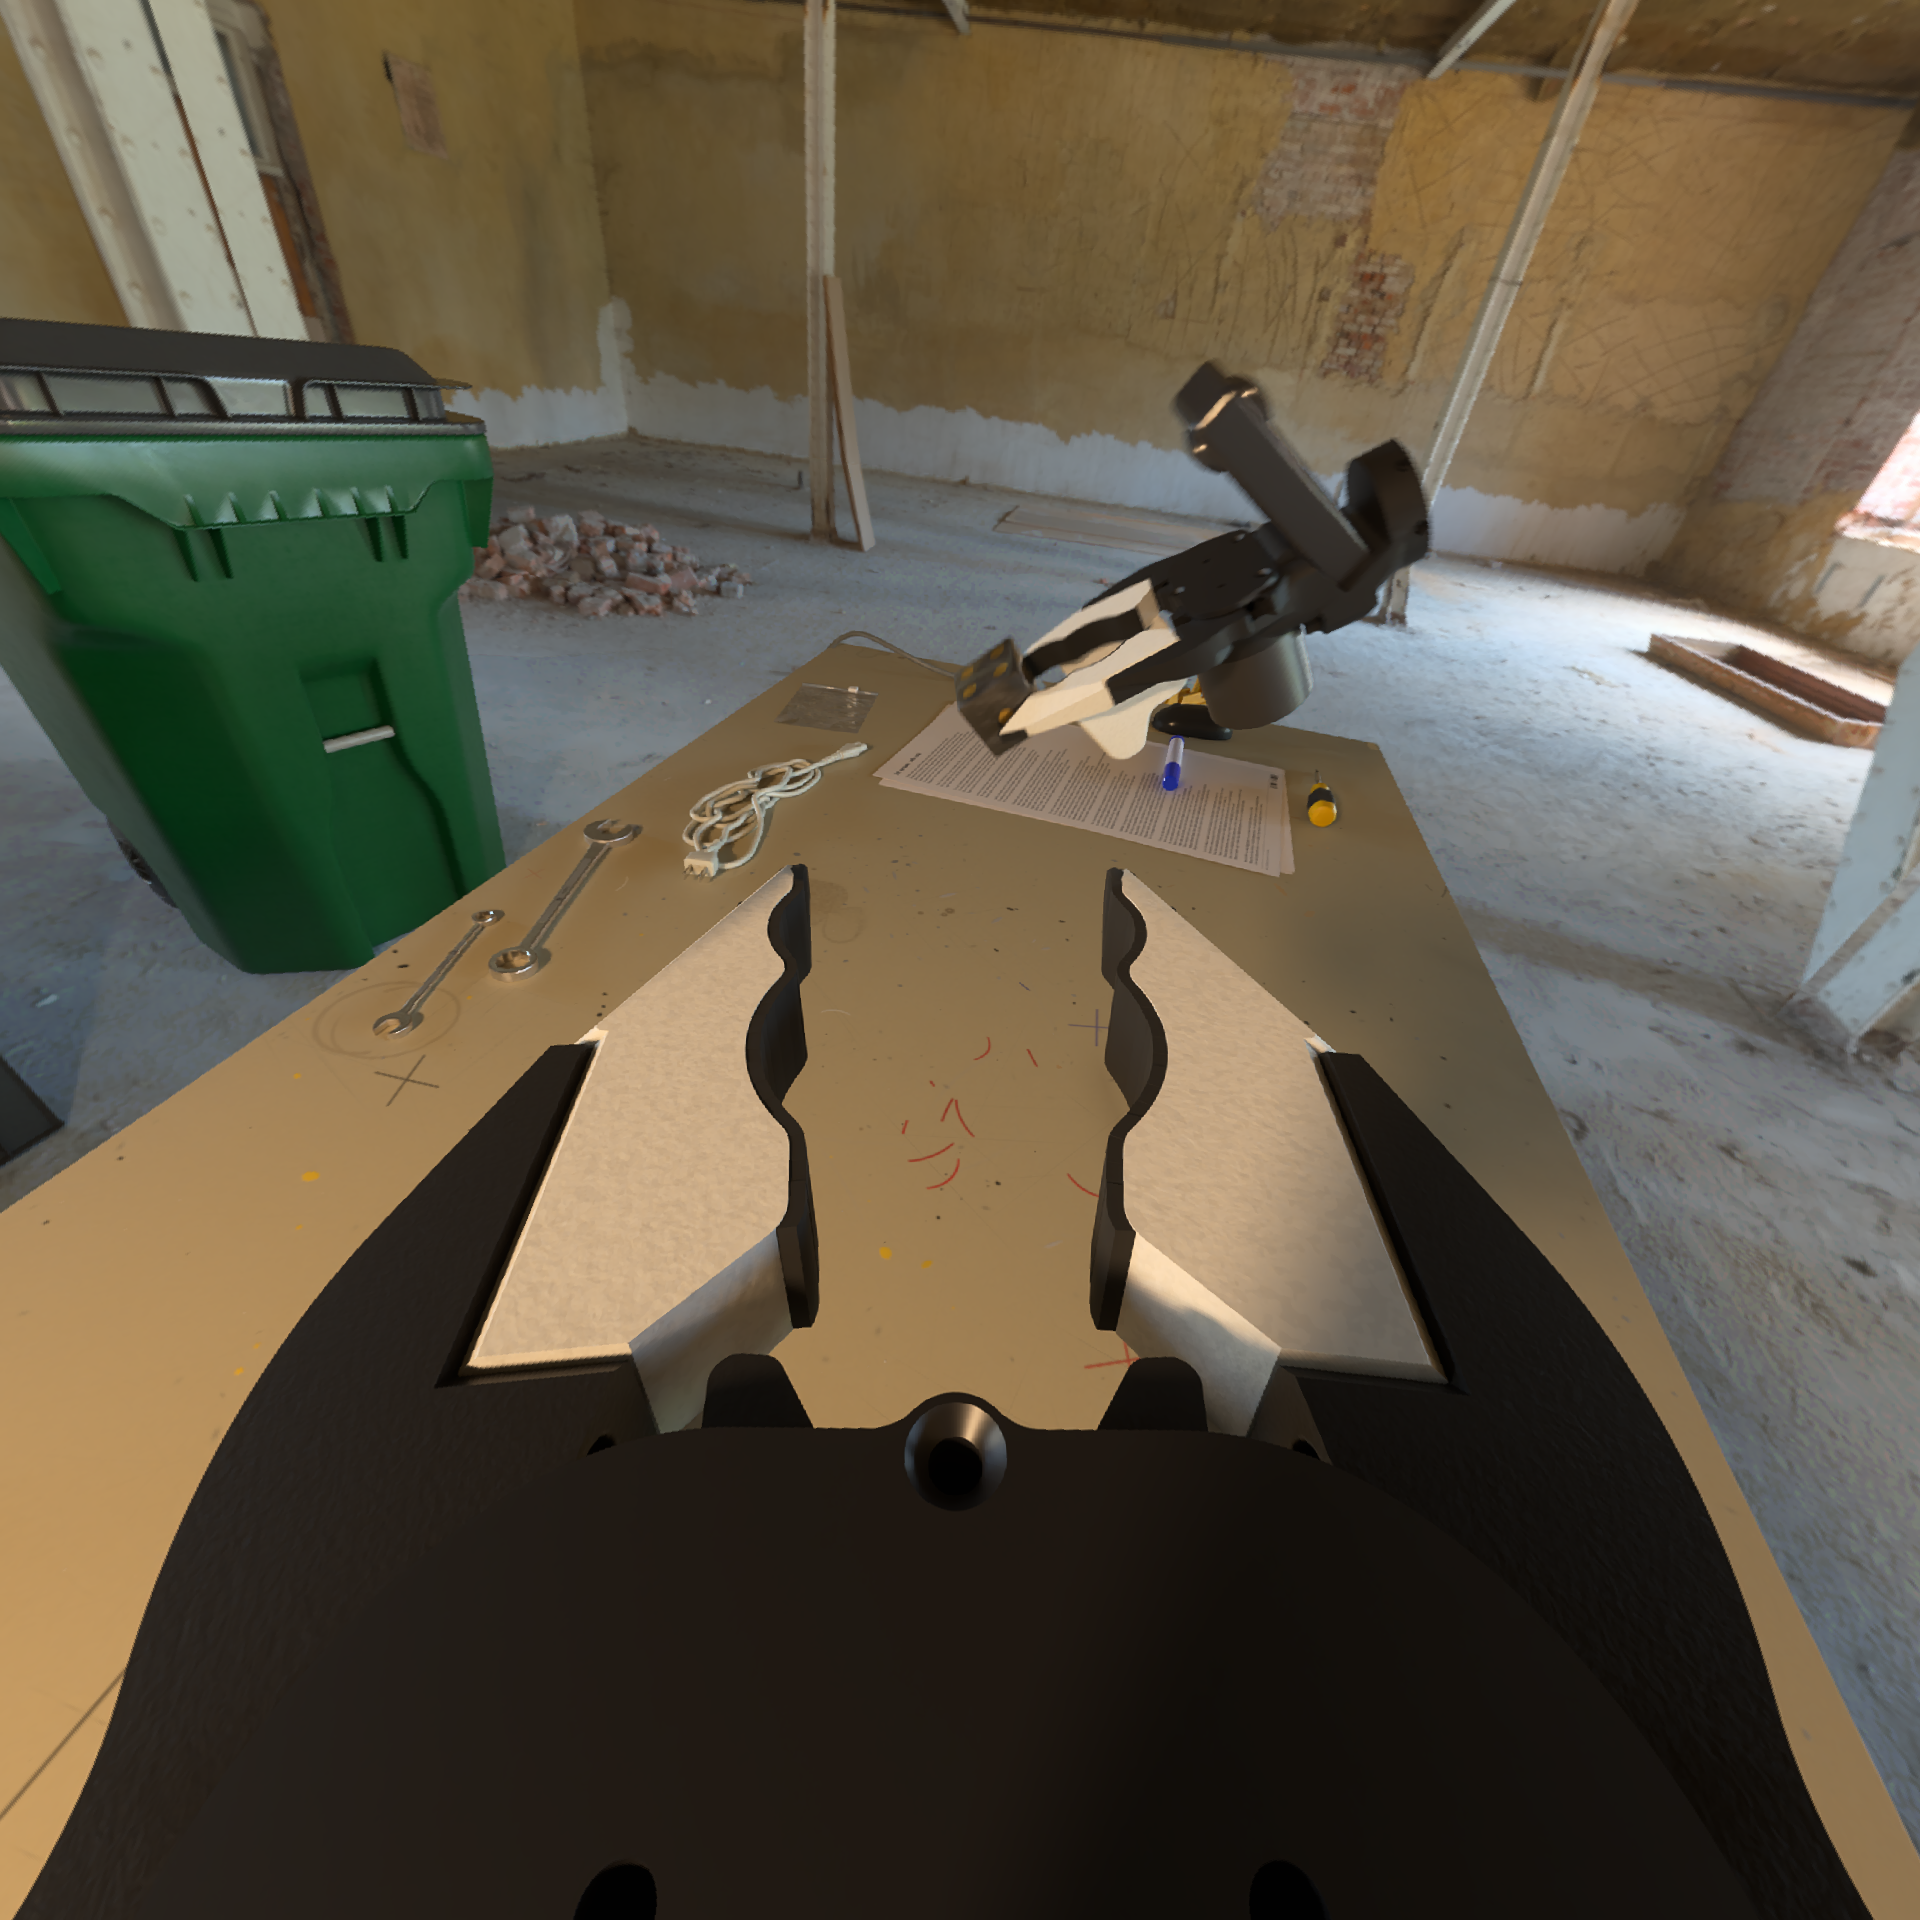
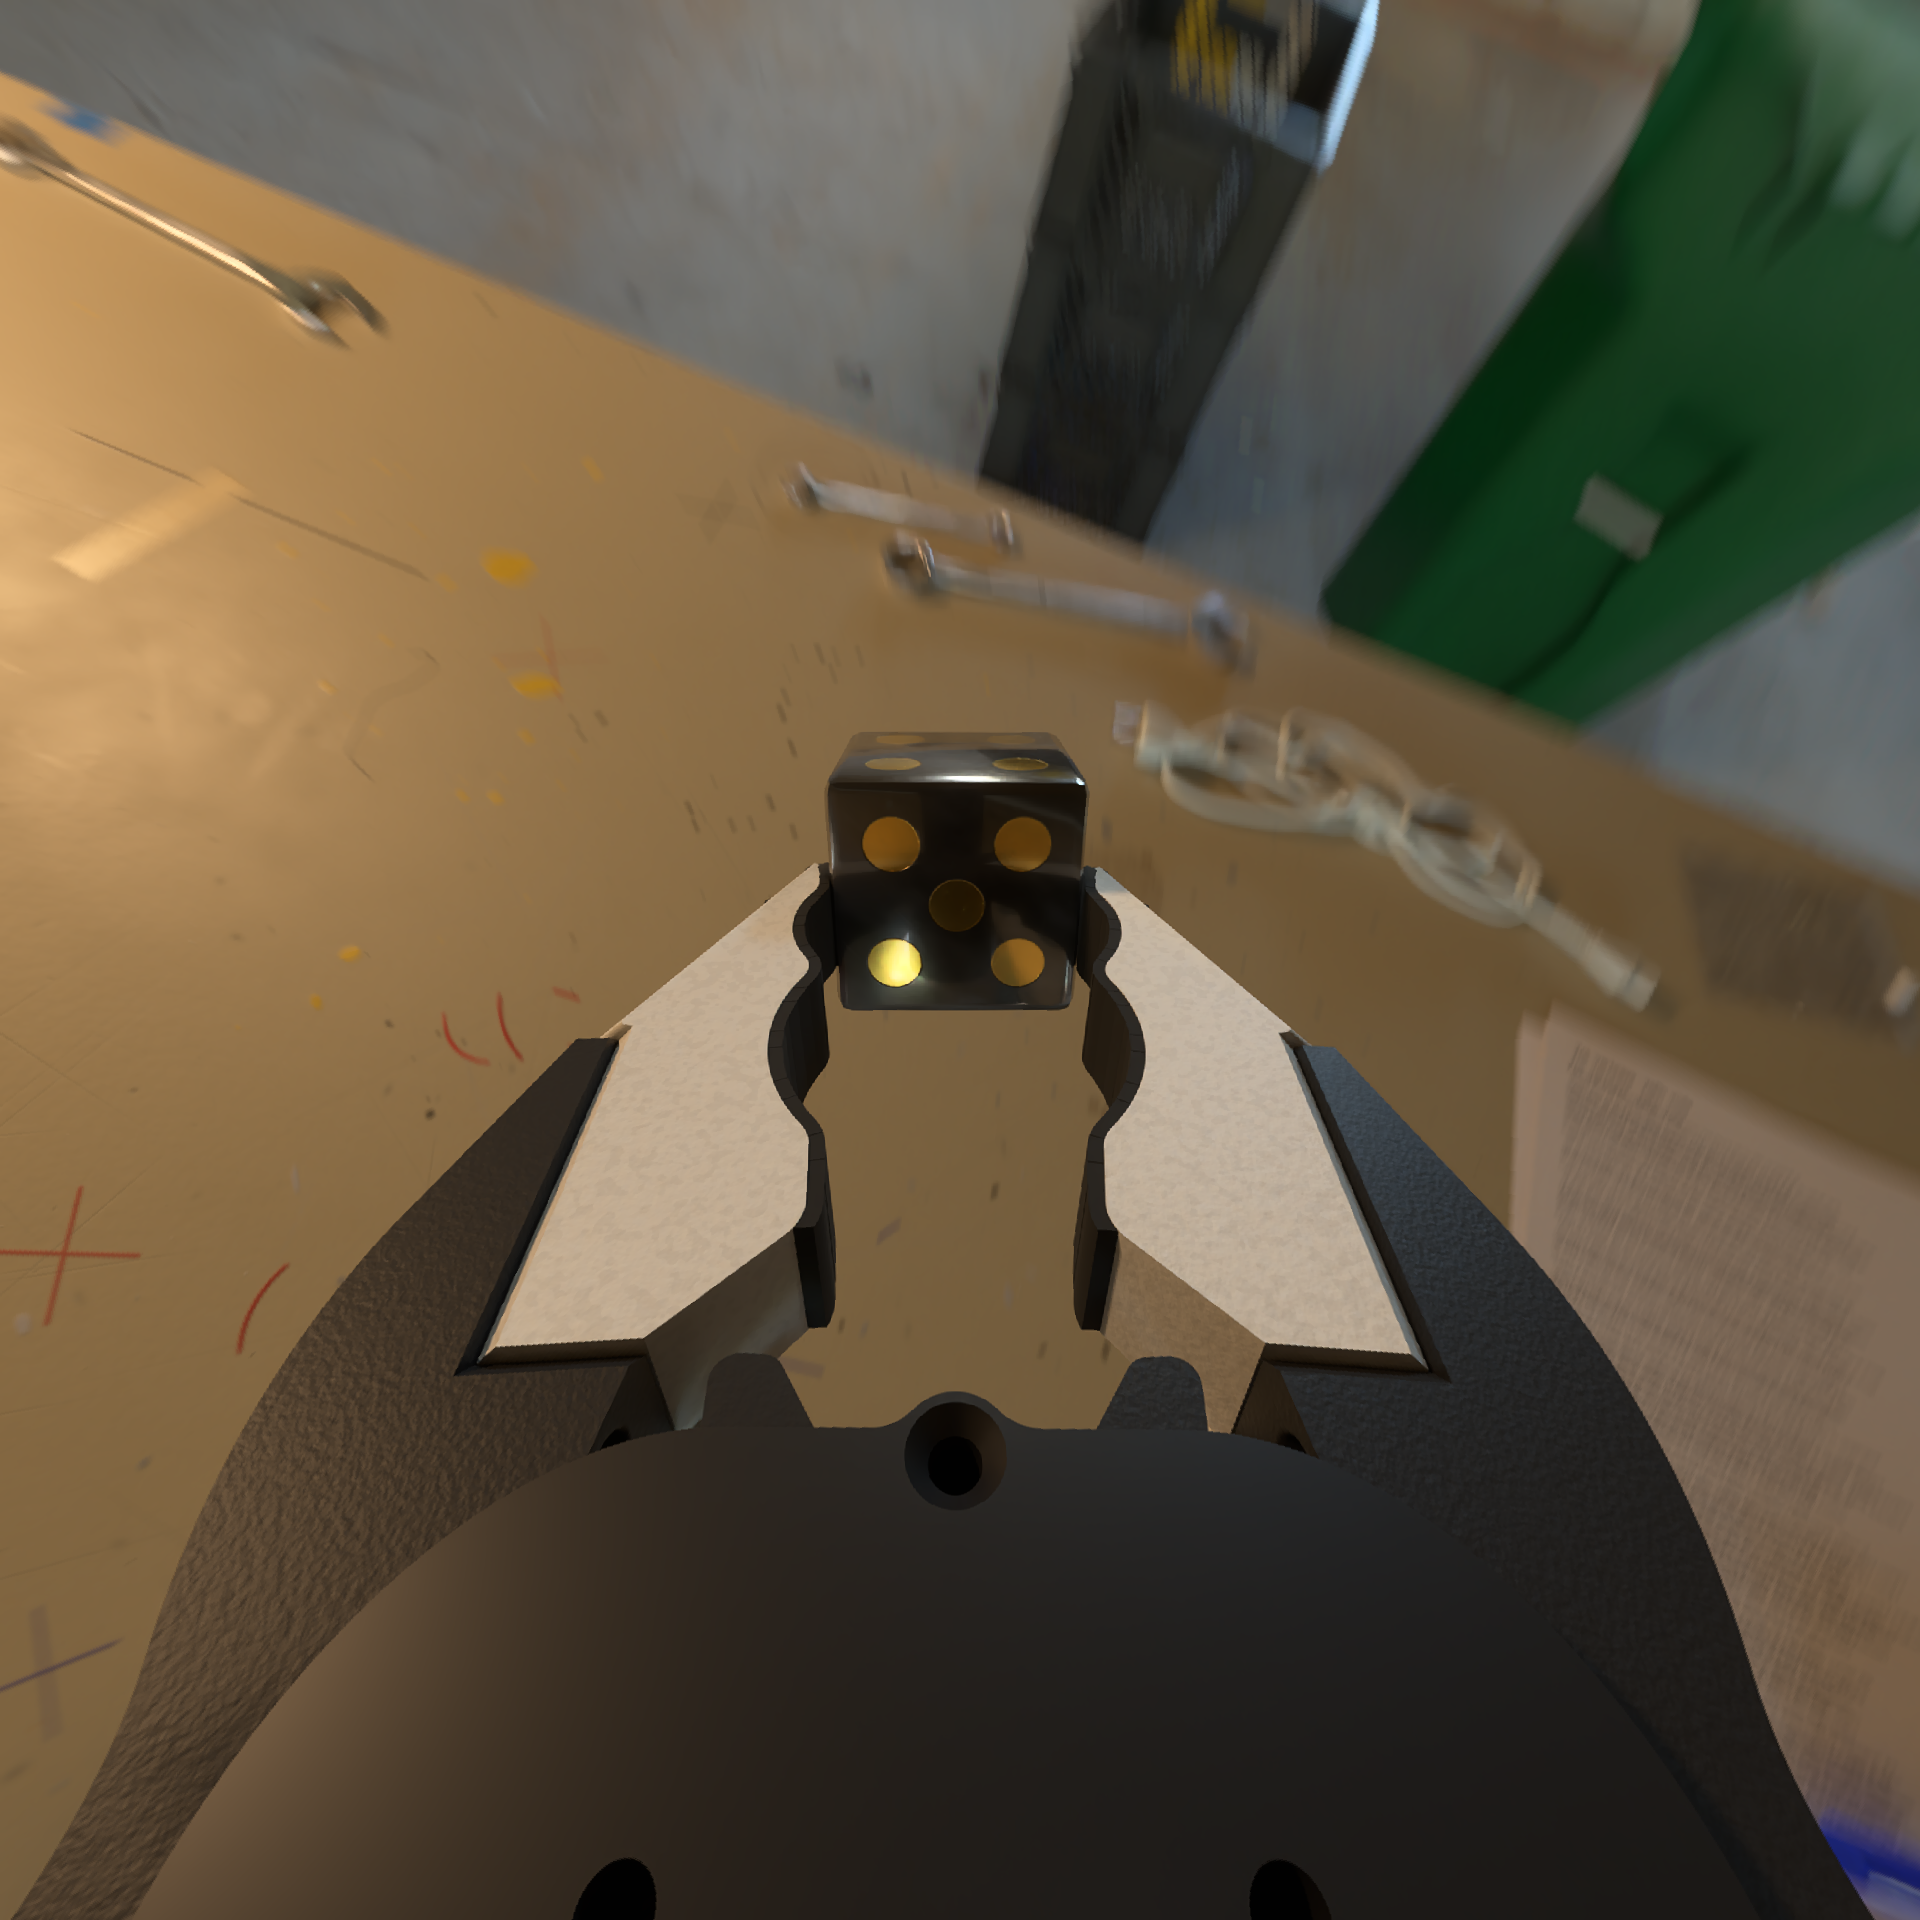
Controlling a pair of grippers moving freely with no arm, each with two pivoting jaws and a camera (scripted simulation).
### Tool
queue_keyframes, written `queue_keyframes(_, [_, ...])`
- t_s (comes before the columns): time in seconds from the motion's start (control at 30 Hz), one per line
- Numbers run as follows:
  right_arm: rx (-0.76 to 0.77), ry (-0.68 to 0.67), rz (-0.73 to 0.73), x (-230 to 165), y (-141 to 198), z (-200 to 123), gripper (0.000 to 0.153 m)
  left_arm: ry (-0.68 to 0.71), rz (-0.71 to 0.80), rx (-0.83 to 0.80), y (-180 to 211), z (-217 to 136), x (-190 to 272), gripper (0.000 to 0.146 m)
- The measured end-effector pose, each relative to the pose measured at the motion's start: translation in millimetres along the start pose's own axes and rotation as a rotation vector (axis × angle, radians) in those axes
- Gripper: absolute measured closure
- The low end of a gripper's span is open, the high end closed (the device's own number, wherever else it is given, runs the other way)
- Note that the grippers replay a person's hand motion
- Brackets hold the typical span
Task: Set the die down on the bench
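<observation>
The die (image 2: 956, 883) is black with yellow pips. My right gripper (image 2: 956, 914) is shut on the die at its fingertips and holds it above the tan bench (image 2: 312, 831). In the left wrist view the right gripper (image 1: 1023, 696) hangs tilted over the far end of the bench (image 1: 935, 1039), with the die (image 1: 992, 686) above the edge of a printed sheet (image 1: 1101, 800). My left gripper (image 1: 954, 904) is open and empty, low over the middle of the bench.
Two wrenches (image 1: 561, 904) and a coiled white cable (image 1: 748, 805) lie along the bench's left side. A blue pen (image 1: 1172, 767) lies on the sheet, a yellow screwdriver (image 1: 1320, 802) beside it. A green bin (image 1: 239, 665) stands left of the bench.
</observation>
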State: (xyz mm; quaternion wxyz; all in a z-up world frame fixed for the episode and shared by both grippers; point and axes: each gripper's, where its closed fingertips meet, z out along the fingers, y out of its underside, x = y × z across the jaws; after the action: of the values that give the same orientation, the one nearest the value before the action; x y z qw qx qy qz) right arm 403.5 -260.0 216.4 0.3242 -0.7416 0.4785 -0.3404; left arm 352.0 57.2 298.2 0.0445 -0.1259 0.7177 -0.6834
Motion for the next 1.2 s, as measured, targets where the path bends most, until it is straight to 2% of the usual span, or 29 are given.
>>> queue_keyframes(0.07, [-0.154, -0.002, 0.113, 15.9, 30.0, 19.6, 0.106, -0.01, 0.007, -0.007, 0.4, -0.4, 0.2, 0.09])
queue_keyframes(0.17, [-0.303, -0.016, 0.232, 29.3, 68.1, 45.9, 0.106, -0.03, 0.012, -0.043, 4.9, 0.8, -0.7, 0.09])
queue_keyframes(0.4, [-0.583, -0.058, 0.356, 30.8, 129.3, 73.7, 0.106, -0.047, 0.018, -0.128, 16.9, 6.7, 0.9, 0.093])
queue_keyframes(0.67, [-0.771, 0.053, 0.343, 41.5, 170.7, 84.8, 0.106, -0.044, 0.022, -0.182, 25.2, 11.0, 3.7, 0.094])
queue_keyframes(0.9, [-0.872, 0.136, 0.347, 55.6, 197.7, 86.0, 0.106, -0.04, 0.008, -0.209, 30.3, 12.8, 3.1, 0.096])
queue_keyframes(1.2, [-0.903, 0.123, 0.339, 56.4, 203.0, 86.5, 0.104, -0.076, 0.009, -0.22, 29.3, 3.2, -3.6, 0.097])
